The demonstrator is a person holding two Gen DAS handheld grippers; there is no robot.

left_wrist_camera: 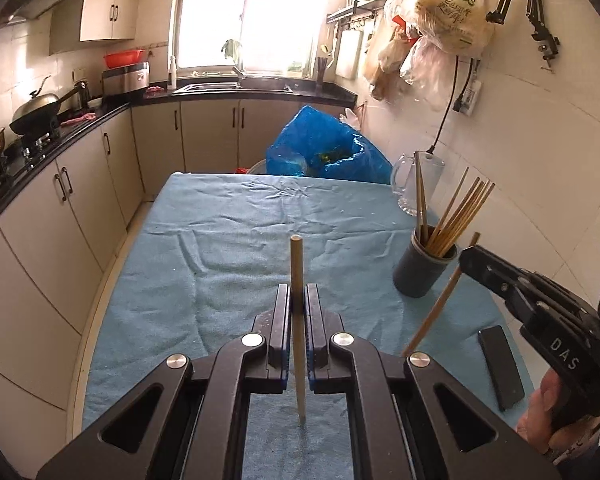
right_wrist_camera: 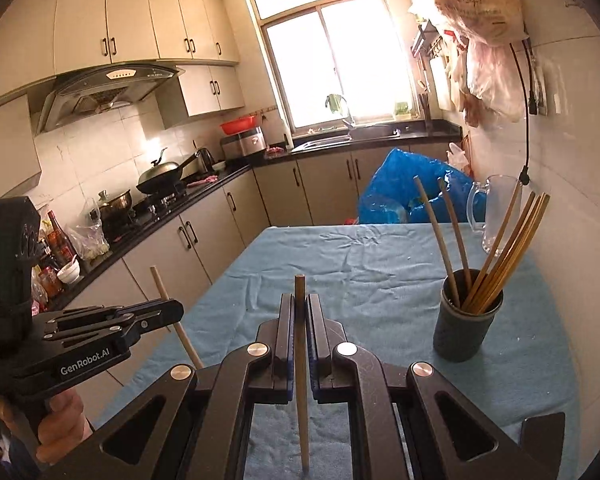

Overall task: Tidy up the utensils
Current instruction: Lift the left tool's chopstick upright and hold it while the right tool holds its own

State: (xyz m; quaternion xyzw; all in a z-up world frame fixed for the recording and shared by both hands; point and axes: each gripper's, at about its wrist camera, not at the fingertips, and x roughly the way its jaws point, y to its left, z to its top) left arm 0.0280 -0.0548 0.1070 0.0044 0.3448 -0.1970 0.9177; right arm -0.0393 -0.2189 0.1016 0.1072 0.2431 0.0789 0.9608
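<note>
Fingers (left_wrist_camera: 281, 322) of both grippers: each pair clamped on one upright chopstick (left_wrist_camera: 297, 320). Cup (left_wrist_camera: 424, 268) of chopsticks: ahead, right. Step: carrying. Next, probably: tip over cup, release.

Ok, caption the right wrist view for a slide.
Right gripper clamps a chopstick upright over the blue cloth, near the cup of chopsticks.

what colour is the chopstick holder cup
Dark grey cup, clearest in the right wrist view.
</note>
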